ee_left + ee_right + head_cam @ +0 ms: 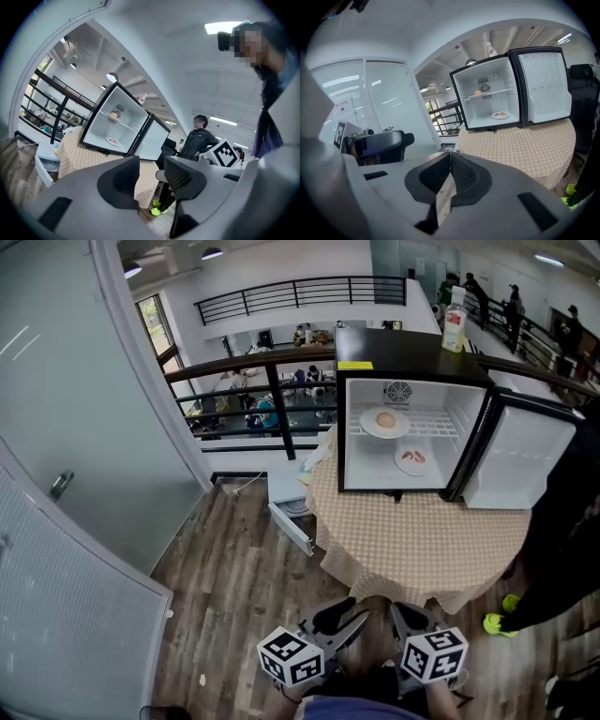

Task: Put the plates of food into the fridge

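Note:
A small black fridge [403, 352] stands on a table with a checked cloth [422, 531], its door [520, 460] swung open to the right. Inside, one plate of food [384, 421] rests on the wire shelf and a second plate [412, 459] lies on the fridge floor. Both grippers hang low near my body, well short of the table. My left gripper [339, 618] is open with nothing between its pads [124, 176]. My right gripper [410, 618] is shut and empty, its fingertips touching [450, 157]. The right gripper view also shows the fridge [497, 96] with both plates.
A person in dark clothes with bright green shoes [562, 540] stands at the table's right side. A bottle [455, 329] sits on the fridge top. A black railing [272, 381] runs behind, a glass wall [84, 456] is on the left, and a white box [291, 512] lies on the wooden floor.

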Action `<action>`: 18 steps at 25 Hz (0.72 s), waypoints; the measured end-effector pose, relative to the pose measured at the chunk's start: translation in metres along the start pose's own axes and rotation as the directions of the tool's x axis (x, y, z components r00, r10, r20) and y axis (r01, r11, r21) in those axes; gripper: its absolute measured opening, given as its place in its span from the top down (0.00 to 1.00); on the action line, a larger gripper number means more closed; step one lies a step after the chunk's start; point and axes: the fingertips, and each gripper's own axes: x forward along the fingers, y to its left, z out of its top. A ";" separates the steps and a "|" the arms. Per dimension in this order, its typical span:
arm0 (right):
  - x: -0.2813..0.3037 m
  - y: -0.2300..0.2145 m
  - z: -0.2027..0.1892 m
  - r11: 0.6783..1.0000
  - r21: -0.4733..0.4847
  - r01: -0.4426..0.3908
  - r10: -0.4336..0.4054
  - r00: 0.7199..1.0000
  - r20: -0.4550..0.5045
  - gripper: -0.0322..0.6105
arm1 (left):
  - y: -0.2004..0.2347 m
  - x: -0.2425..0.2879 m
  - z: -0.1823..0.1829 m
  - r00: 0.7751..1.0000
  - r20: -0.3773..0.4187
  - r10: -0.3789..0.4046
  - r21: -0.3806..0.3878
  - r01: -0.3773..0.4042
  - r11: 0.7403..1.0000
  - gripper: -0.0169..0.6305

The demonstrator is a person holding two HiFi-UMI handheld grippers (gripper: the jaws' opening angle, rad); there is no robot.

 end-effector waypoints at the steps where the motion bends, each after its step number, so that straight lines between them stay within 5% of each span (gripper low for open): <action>1: -0.004 0.000 0.001 1.000 -0.005 -0.002 0.002 1.000 0.006 0.92 | -0.006 0.001 0.000 1.000 0.002 -0.009 0.012 0.009 1.000 0.71; 18: -0.098 -0.033 -0.028 0.995 -0.068 -0.068 0.069 0.998 0.001 0.92 | -0.103 0.026 -0.026 0.999 0.020 0.047 0.076 -0.048 0.996 0.71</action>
